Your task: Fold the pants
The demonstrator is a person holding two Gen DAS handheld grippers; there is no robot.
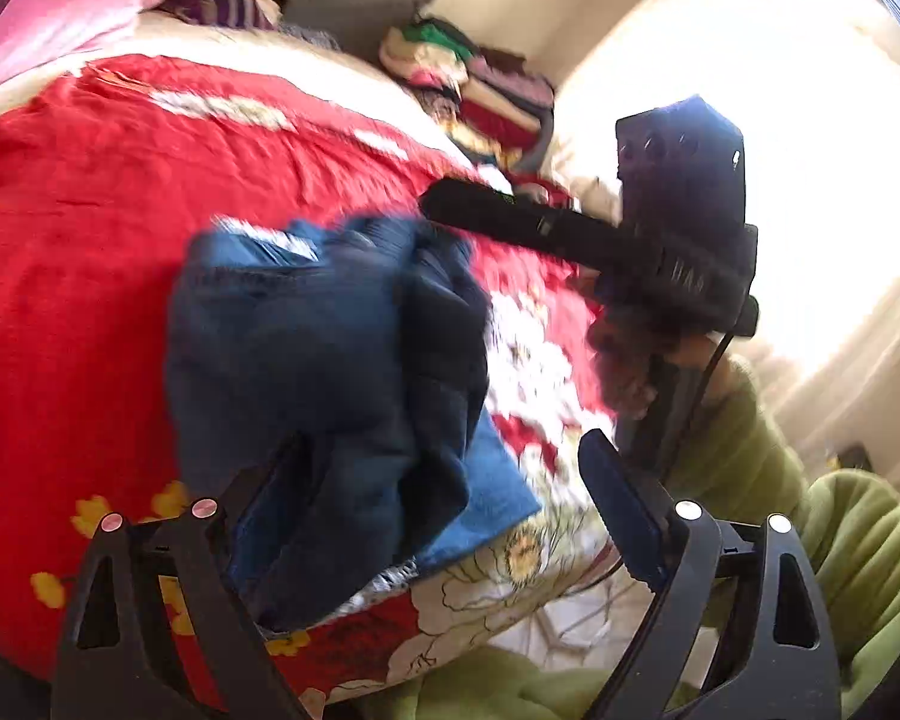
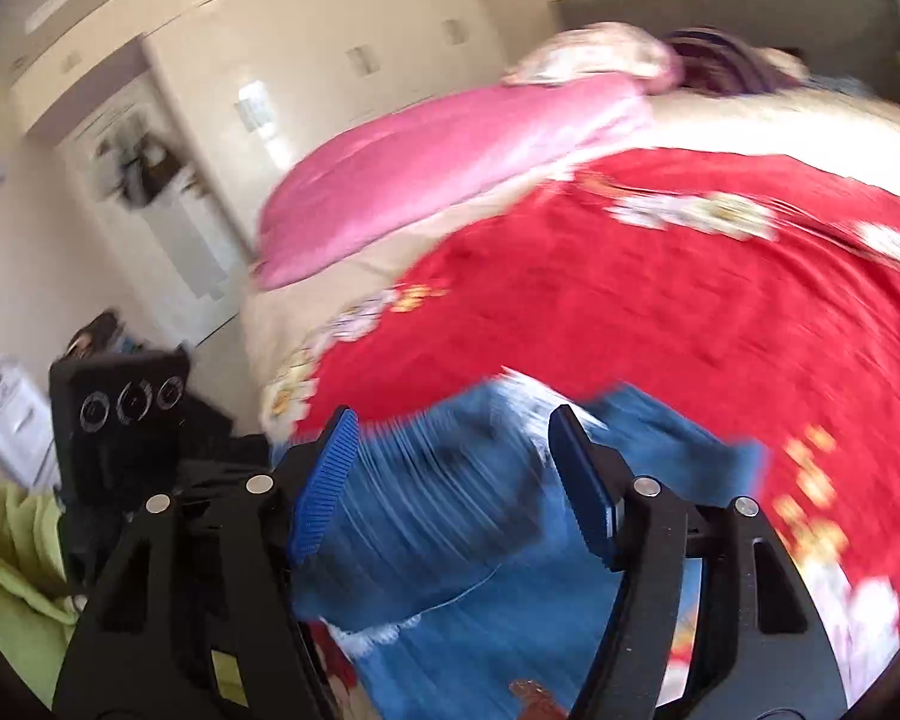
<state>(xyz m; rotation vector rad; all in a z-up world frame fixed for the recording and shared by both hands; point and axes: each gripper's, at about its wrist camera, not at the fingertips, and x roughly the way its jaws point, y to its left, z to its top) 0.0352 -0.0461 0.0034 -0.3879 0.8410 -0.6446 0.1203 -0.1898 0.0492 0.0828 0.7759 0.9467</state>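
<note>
In the left wrist view a pink quilt [image 1: 42, 30] lies at about ten o'clock on the bed, beyond a red flowered blanket [image 1: 78, 252] that covers most of the mattress. The blue pants [image 1: 330, 372] sit bunched in the middle of that blanket, a heap of dark denim with a lighter blue layer showing at its five o'clock edge. The left gripper [image 1: 438, 516] fills the six o'clock edge; its fingers stand wide apart, the left one against the lower edge of the heap, the right one clear of the cloth, so nothing is pinched. A pile of folded clothes [image 1: 480, 84] rests at one o'clock by the wall. At three o'clock the right gripper [image 1: 630, 240] reaches in over the bed from the side, carried by a hand in a green sleeve [image 1: 840, 516]; the blur hides its fingers from here.

In the right wrist view, itself smeared, the left gripper's camera block [image 2: 120, 408] shows at nine o'clock. The right gripper [image 2: 450, 480] has its fingers parted, with the pants [image 2: 450, 540] lying between and below them; whether the blue pads press the cloth is unclear. The red blanket [image 2: 690, 312] spreads toward two o'clock.
</note>
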